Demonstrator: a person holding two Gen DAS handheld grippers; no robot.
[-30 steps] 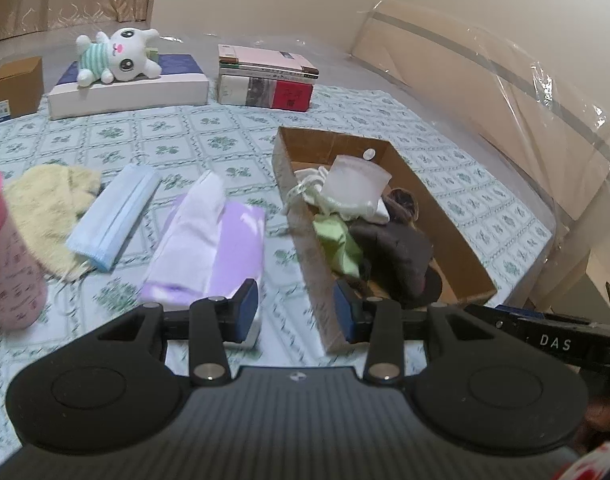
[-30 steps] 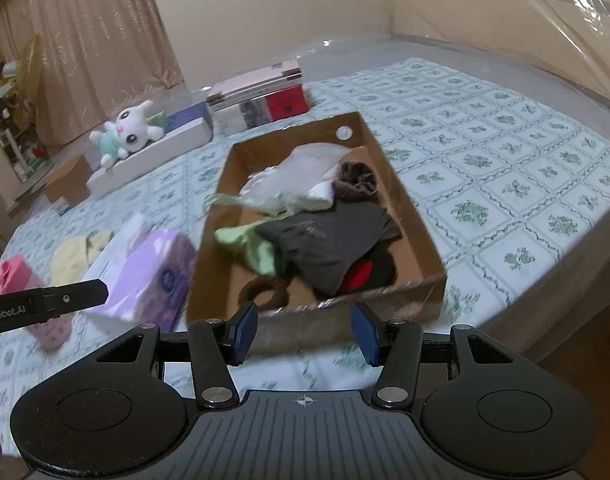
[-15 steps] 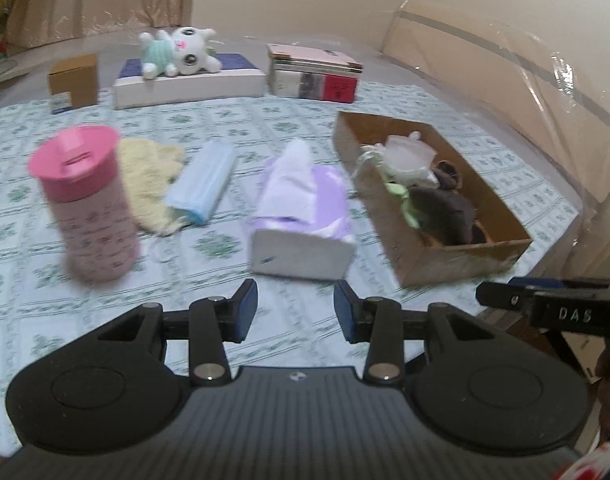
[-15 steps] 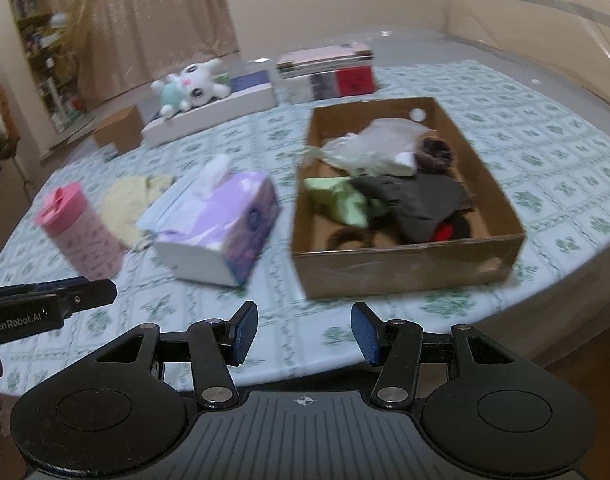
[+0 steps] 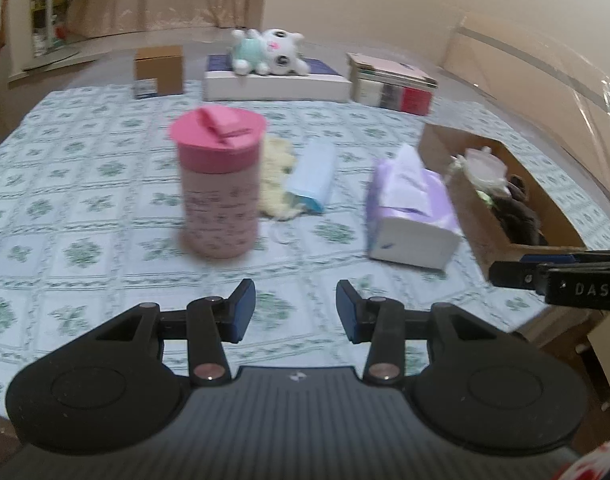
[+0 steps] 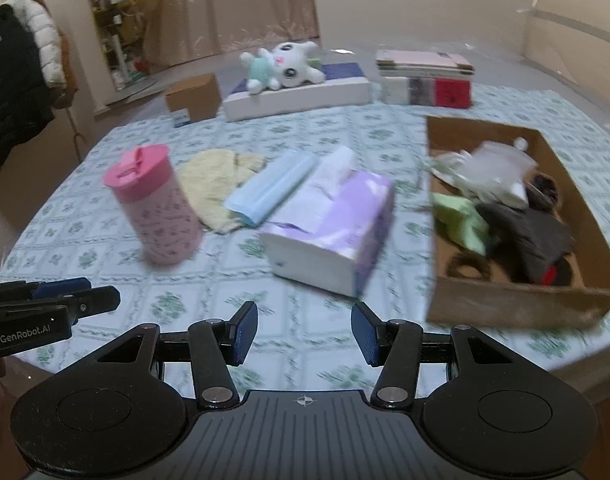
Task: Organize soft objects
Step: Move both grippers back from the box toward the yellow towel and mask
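A cardboard box (image 6: pixel 517 304) at the right holds several soft items: white, green and dark cloths (image 6: pixel 525 232); it also shows in the left wrist view (image 5: pixel 485 216). A purple tissue pack (image 6: pixel 329 224), a blue face-mask pack (image 6: pixel 269 192) and a yellow cloth (image 6: pixel 213 176) lie on the patterned bed. A white plush toy (image 6: pixel 283 66) lies on a flat box at the back. My left gripper (image 5: pixel 295 310) and right gripper (image 6: pixel 304 334) are both open and empty, held back near the front edge.
A pink lidded cup (image 6: pixel 157 208) stands left of the yellow cloth. A small brown carton (image 6: pixel 193 96) and a stack of books (image 6: pixel 425 80) sit at the back. A plastic-wrapped headboard (image 5: pixel 545 80) runs along the right. Coats (image 6: pixel 17 76) hang at the far left.
Both grippers have pulled back and swung left from over the cardboard box; the pink cup and more of the bed have come into view. Both stay open.
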